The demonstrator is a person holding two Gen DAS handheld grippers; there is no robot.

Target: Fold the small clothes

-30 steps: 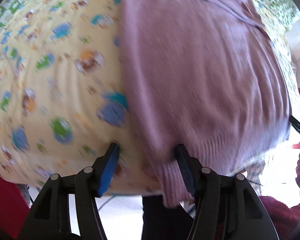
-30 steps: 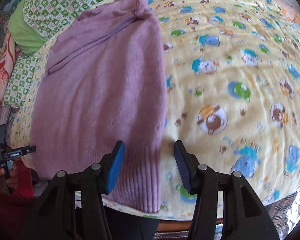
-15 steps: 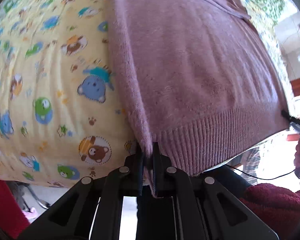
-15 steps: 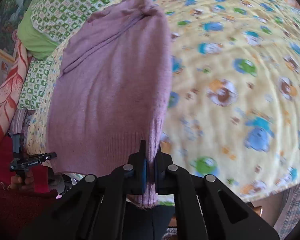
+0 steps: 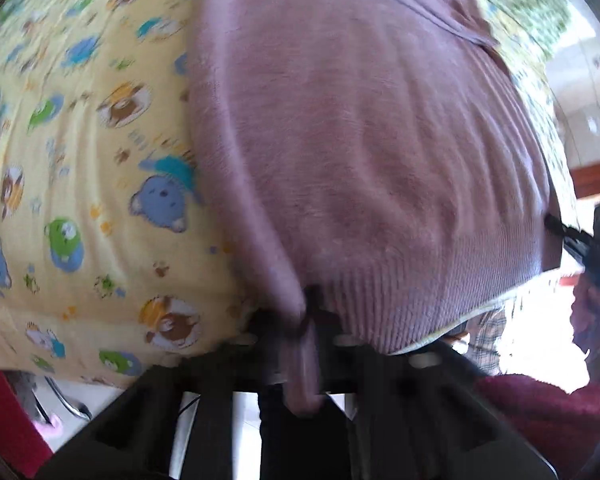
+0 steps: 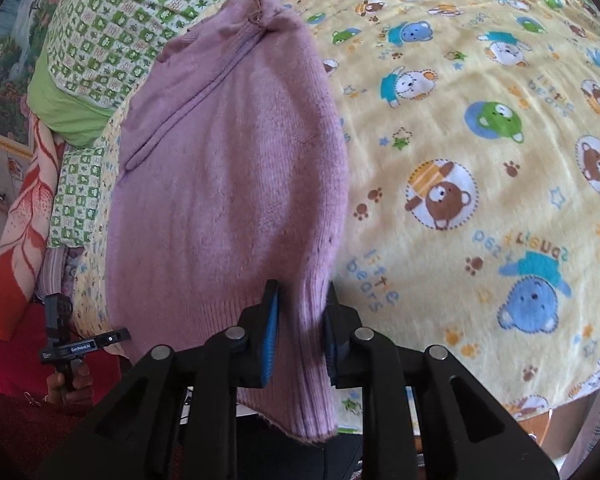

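Note:
A lilac knitted sweater (image 5: 360, 128) lies flat on a yellow bear-print blanket (image 5: 80, 160), its ribbed hem at the near bed edge. My left gripper (image 5: 306, 320) is shut on the hem's left corner, which bunches up between the fingers. In the right wrist view the same sweater (image 6: 228, 184) lies lengthwise. My right gripper (image 6: 300, 320) has the hem's right corner between its blue pads (image 6: 270, 332), jaws a little apart around the thick rib.
The blanket (image 6: 480, 160) covers the bed to the right. A green checked pillow (image 6: 100, 32) lies at the far end. The left gripper (image 6: 74, 344) shows at the bed's near left edge. The floor lies below the bed edge.
Both grippers closed onto the hem corners. Since half a second ago the left corner has been pulled up and bunched; the right jaws have parted slightly around the hem.

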